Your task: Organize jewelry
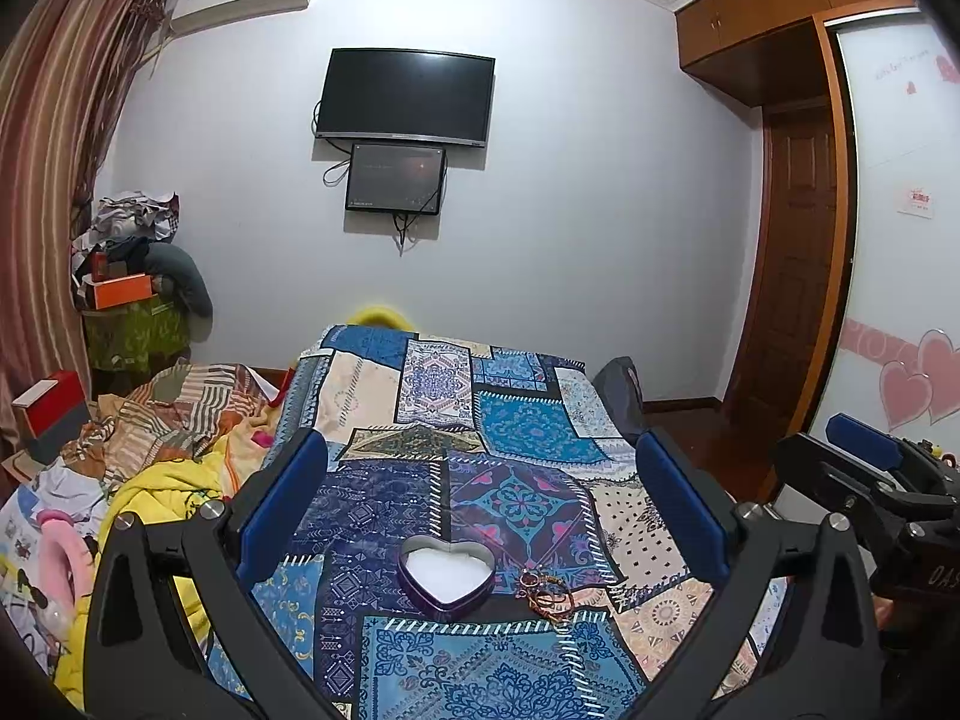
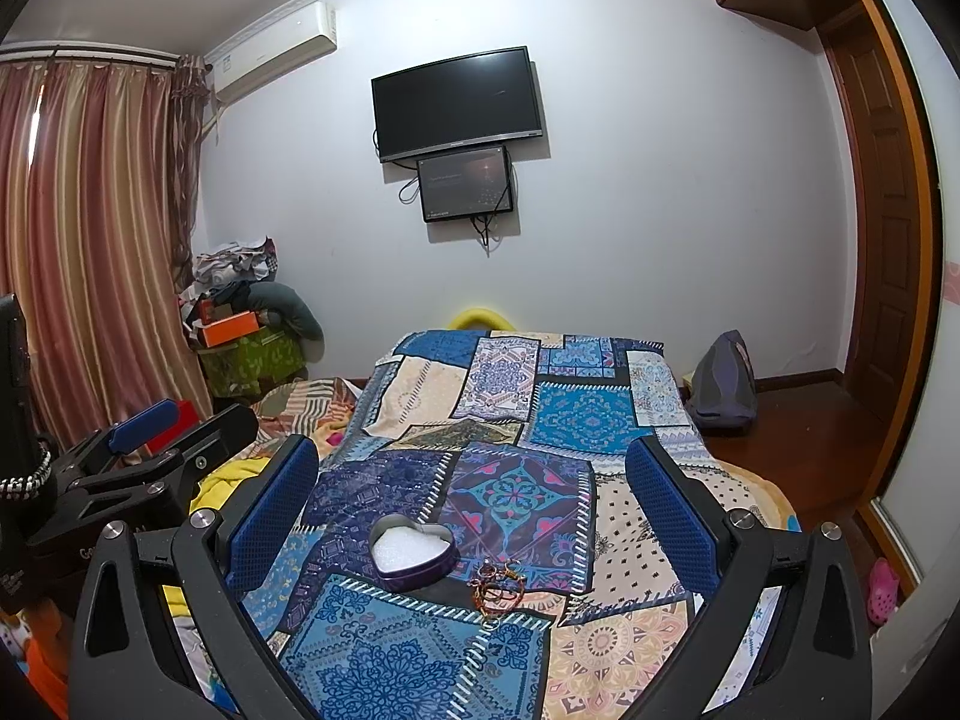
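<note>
- Jewelry (image 2: 498,588) lies tangled beside the open heart tin (image 2: 411,552), untouched: I'm just starting.
- Both my tongs, left (image 1: 480,498) and right (image 2: 474,501), gape wide, empty.
- Next, I judge: right descends, pinches one piece.

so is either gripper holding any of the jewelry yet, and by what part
Nothing is held. The left gripper and right gripper are both open and empty above the bed; the bracelets lie on the patchwork quilt beside the heart-shaped tin.
</note>
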